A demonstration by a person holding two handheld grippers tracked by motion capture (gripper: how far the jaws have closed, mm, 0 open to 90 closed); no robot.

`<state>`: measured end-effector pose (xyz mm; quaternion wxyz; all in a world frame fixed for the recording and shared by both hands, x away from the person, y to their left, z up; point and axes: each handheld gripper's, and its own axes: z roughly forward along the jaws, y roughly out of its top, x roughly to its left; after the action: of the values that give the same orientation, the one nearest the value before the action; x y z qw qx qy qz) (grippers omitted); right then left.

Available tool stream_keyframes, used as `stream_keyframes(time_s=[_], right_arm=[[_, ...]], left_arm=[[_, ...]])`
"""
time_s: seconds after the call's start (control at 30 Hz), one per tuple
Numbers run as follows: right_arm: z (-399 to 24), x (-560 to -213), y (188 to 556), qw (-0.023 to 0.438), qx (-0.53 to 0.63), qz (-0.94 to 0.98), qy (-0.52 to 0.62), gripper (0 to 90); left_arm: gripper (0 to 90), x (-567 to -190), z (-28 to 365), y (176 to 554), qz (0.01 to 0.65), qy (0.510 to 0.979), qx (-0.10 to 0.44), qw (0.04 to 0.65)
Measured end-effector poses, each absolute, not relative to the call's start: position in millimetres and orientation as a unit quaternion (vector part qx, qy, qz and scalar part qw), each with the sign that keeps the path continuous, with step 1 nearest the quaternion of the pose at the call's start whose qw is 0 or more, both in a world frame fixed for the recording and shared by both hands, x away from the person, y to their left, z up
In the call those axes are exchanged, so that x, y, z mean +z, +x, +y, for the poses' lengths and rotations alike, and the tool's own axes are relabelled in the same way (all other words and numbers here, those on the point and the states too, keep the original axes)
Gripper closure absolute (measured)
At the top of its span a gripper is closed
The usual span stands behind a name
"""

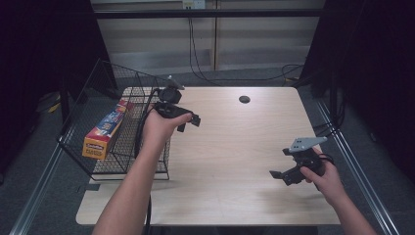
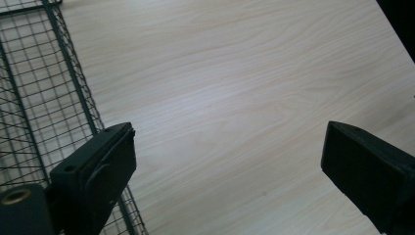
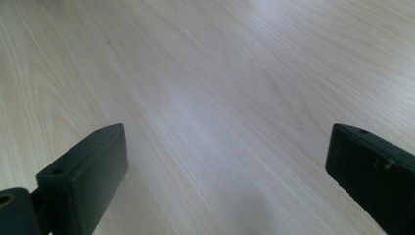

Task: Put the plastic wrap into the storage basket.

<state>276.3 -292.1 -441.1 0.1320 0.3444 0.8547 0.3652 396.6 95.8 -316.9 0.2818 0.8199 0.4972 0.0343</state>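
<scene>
A black wire basket [image 1: 161, 161] stands on the left part of the light wooden table [image 1: 235, 147]. Inside it lies a long orange and blue box [image 1: 105, 129]. My left gripper [image 1: 188, 122] is held just right of the basket's upper corner, open, with nothing between its jaws. In the left gripper view [image 2: 227, 166] the jaws stand wide apart over bare wood, with the basket mesh [image 2: 39, 107] at the left. My right gripper [image 1: 280, 177] hovers near the table's right front, open and empty. In the right gripper view [image 3: 227, 171] its jaws frame bare tabletop.
A dark round hole [image 1: 244, 99] sits in the table near its far edge. Cables [image 1: 195, 58] hang behind the table against a pale wall. Metal rails [image 1: 362, 181] run along the table's right side, and dark curtains close in both sides.
</scene>
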Motion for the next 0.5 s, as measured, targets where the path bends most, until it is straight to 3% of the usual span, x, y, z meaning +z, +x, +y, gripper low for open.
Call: stream_keyframes(time_s=[0.5], right_arm=[[-291,-443,276,0.133,0.361,0.858,0.341,2.3]], left_arm=[[4.8,-335,80,383,0.466,0.832,0.015,0.301]])
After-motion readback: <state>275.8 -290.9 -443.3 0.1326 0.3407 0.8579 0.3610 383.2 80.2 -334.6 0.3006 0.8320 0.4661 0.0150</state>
